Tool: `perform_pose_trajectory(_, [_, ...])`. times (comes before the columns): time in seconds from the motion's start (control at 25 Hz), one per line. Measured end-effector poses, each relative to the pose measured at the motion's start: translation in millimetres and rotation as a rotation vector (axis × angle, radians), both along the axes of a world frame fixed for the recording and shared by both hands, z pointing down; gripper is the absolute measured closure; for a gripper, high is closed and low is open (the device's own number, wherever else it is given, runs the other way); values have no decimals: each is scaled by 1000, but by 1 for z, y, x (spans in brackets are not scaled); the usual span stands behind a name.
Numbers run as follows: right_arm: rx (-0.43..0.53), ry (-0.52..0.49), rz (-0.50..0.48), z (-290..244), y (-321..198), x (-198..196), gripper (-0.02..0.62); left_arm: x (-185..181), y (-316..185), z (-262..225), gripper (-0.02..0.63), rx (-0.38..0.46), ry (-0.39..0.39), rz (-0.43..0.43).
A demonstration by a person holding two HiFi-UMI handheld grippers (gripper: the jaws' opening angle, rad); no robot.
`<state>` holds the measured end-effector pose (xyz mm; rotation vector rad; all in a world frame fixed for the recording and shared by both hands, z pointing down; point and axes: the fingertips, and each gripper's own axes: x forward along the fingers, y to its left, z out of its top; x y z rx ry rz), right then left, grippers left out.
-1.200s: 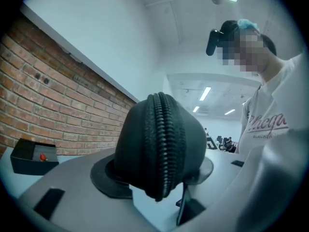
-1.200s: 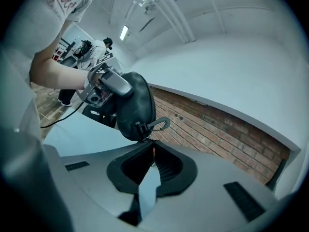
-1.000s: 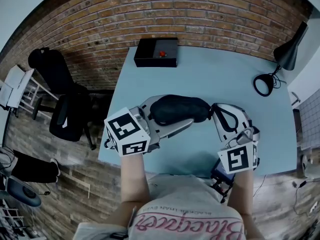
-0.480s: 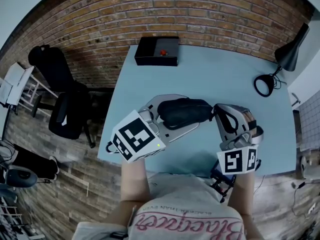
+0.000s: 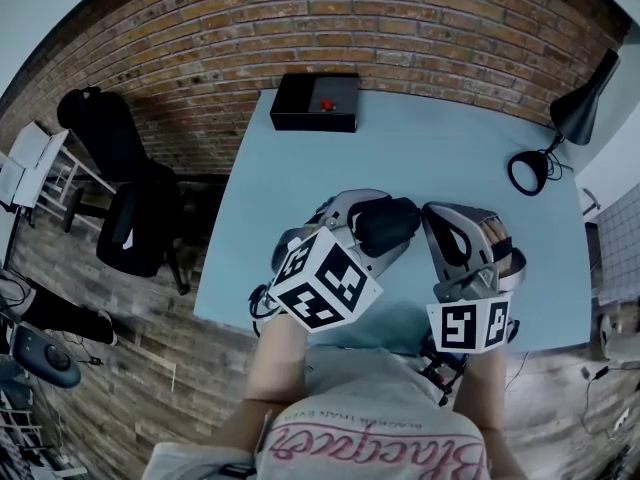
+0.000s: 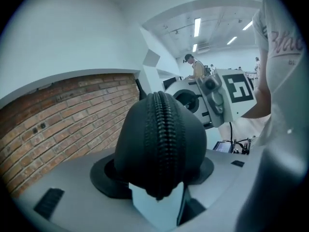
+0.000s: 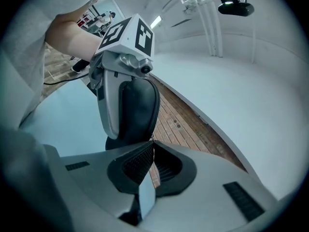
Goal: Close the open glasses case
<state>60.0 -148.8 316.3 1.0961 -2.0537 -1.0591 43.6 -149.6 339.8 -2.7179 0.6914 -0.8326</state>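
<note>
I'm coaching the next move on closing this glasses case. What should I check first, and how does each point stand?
1. Left gripper clamped on the black zippered glasses case: ok.
2. Right gripper jaws together beside the case's end: ok.
3. Zip pull pinched between them: cannot tell.
4. Zipper teeth meshed on the end facing the left gripper: ok.
5. Zip shut all round: cannot tell.

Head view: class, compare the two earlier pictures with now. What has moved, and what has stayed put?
The left gripper swung right and toward the person, rolling over, and turned the glasses case it grips, which now looks shorter. The right gripper kept its place at the case's right end, fingers shut. Black box and lamp are unchanged.
</note>
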Motion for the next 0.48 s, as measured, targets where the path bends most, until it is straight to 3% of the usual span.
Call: perform_pose_trajectory(0.48, [33, 23, -18, -13, 4, -10, 574, 5, -18, 27, 350, -27, -117, -104])
